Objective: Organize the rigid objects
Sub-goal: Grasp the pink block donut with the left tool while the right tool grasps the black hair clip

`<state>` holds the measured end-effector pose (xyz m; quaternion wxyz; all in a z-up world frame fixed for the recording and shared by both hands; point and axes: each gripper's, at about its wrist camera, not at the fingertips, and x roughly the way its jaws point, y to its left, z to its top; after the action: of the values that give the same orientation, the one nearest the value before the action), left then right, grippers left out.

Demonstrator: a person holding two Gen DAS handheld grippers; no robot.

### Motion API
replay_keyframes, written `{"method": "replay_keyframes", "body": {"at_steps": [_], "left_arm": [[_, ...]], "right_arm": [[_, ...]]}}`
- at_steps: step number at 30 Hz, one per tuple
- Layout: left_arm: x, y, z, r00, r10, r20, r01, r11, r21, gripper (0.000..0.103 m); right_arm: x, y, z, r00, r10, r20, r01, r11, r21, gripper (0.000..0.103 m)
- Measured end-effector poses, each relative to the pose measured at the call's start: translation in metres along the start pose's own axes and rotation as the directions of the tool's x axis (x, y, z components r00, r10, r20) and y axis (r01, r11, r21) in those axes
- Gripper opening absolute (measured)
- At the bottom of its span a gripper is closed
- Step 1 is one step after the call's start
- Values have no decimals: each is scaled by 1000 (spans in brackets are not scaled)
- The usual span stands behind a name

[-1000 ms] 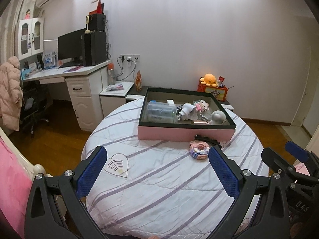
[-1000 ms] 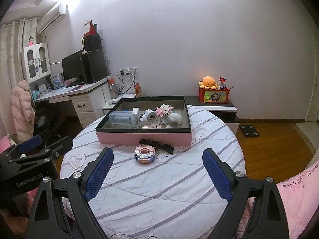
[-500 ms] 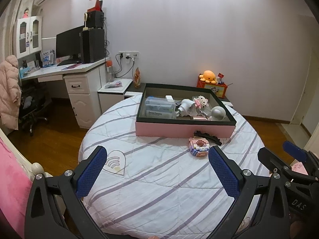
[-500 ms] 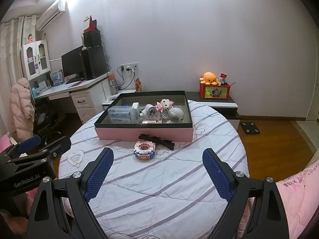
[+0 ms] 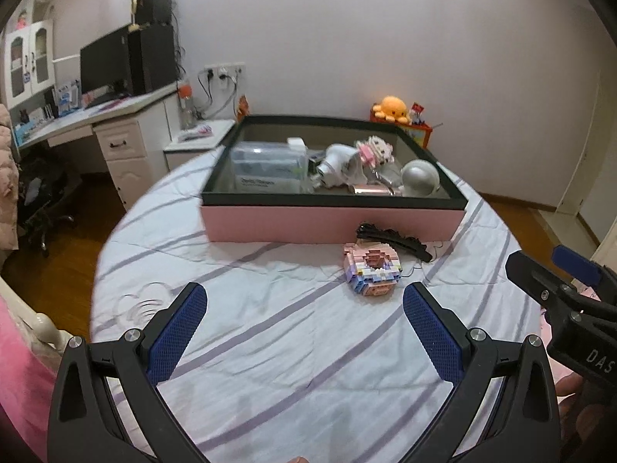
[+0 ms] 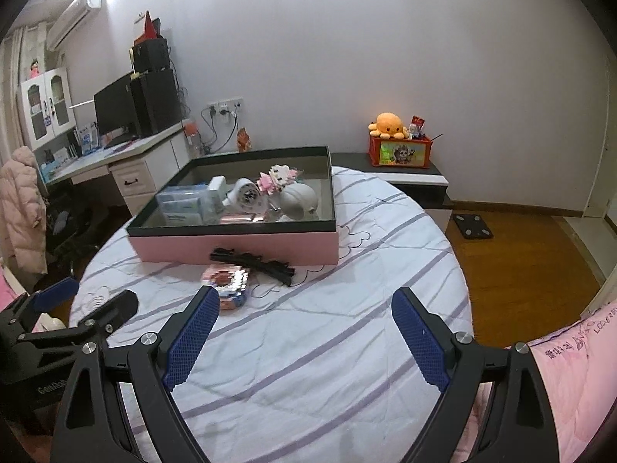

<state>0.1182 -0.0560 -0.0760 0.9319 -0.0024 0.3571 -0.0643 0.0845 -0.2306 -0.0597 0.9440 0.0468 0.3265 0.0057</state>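
Round striped tabletop (image 5: 270, 347) | pink box (image 5: 331, 227) holds clear case (image 5: 270, 169), white dryer (image 5: 339, 162), grey ball (image 5: 420, 179) | brick donut (image 5: 372, 268), black clip (image 5: 393, 240) outside | left gripper (image 5: 304, 332), right gripper (image 6: 304, 332): jaws spread, empty

Round table (image 5: 270, 347) (image 6: 327, 347) covered by a white cloth with purple stripes and outline drawings. Directly on the cloth: a shallow pink box with a black rim (image 5: 331, 225) (image 6: 235, 247), set toward the far side; a black hair clip (image 5: 393, 240) (image 6: 252, 262), lying along and just beside the box's near wall; a pastel brick-built doughnut model (image 5: 372, 268) (image 6: 227, 279), lying flat just in front of the clip.
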Motion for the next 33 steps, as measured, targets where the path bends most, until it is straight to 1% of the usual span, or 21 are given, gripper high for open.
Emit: {"method": "replay_keyframes", "body": {"at_steps": [7,11,14,15,16,17,18,20,21,23,24,27,28,30,33], "left_arm": [[54,-29,9,995,-35,-96,39,999,36,103],[83,-40,11,989,-32,-144,38,998,44,103],[107,-39,11,980,-9,-197,16,999,36,101],[114,-36,10,974,-17,-226,23,1000,22,101],[112,-35,12,978,-23,-208,28,999,21,95],[111,-34,13,978,-39,-203,43,999,16,92],[112,-33,13,978,-36,-206,42,999,22,86],[109,-30,12,980,-32,-195,39,999,31,71],[107,-25,12,981,-35,-189,41,999,28,61],[105,-15,12,978,-79,-192,80,997,-3,61],[103,-10,11,978,-89,-188,89,996,-10,60],[97,-3,8,979,-92,-179,93,996,-6,60],[95,0,7,981,-81,-176,80,997,-8,60],[91,8,6,982,-80,-170,77,997,-25,60],[86,15,4,985,-57,-163,53,998,-29,60]], "right_arm": [[31,-29,10,999,-20,-37,22,998,52,92],[47,-38,12,998,-21,-60,24,998,51,92],[59,-38,14,996,-14,-83,17,999,37,92],[61,-37,14,996,-11,-88,14,999,35,92],[65,-36,14,995,-7,-95,10,999,31,92],[68,-35,14,995,-2,-102,5,1000,27,92],[71,-33,15,994,3,-108,-1,1000,23,92],[76,-29,15,993,15,-117,-14,1000,16,92],[78,-26,15,992,25,-122,-23,1000,10,92],[83,-19,14,990,36,-134,-37,999,-5,92],[87,-15,14,989,43,-145,-45,999,-14,92],[98,-2,12,983,64,-175,-72,997,-41,92],[103,4,11,979,71,-191,-82,995,-55,92],[111,8,11,975,81,-208,-96,994,-61,92],[123,15,12,968,74,-239,-96,992,-79,92]]}}
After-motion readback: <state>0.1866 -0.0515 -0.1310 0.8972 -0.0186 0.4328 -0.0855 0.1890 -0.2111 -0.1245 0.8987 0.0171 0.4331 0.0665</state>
